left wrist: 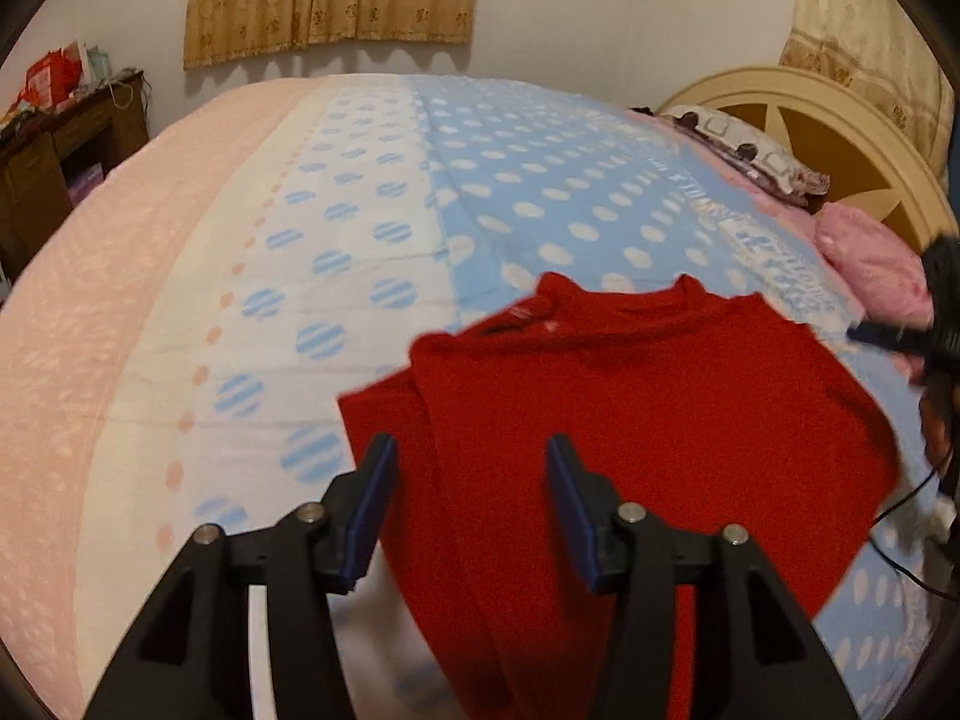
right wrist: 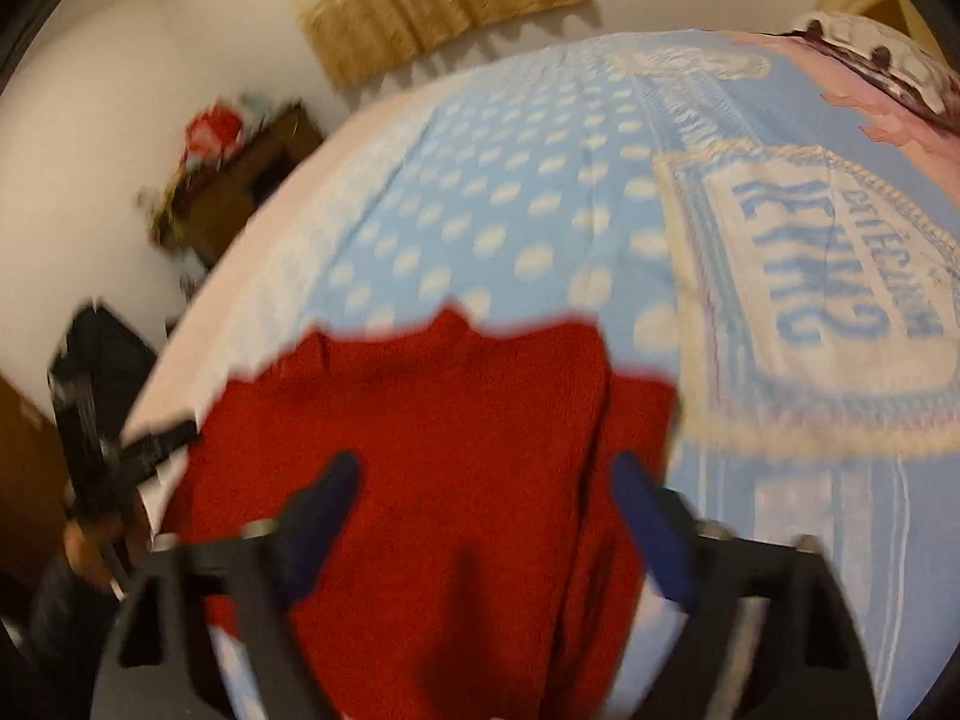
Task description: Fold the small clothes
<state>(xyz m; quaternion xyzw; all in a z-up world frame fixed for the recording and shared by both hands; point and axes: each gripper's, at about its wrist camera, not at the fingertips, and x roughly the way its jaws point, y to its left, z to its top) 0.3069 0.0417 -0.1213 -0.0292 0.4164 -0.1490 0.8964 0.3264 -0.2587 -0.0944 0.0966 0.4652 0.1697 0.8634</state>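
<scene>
A red shirt [left wrist: 648, 414] lies flat on the bed, collar away from me, its sleeves folded in over the body. My left gripper [left wrist: 471, 456] is open and empty, hovering over the shirt's near left part. In the right wrist view, which is blurred, the same red shirt [right wrist: 432, 420] lies under my right gripper [right wrist: 486, 474], which is open and empty above its near edge. The right gripper shows at the right edge of the left wrist view [left wrist: 936, 324]. The left gripper shows at the left of the right wrist view [right wrist: 96, 438].
The bed carries a blue polka-dot blanket [left wrist: 540, 192] with a pink sheet [left wrist: 120, 276] on the left. Pillows [left wrist: 750, 150] and a cream headboard [left wrist: 840, 138] are at the far right. A wooden desk [left wrist: 60, 144] with clutter stands at the left wall. A black cable [left wrist: 900, 540] trails at the right.
</scene>
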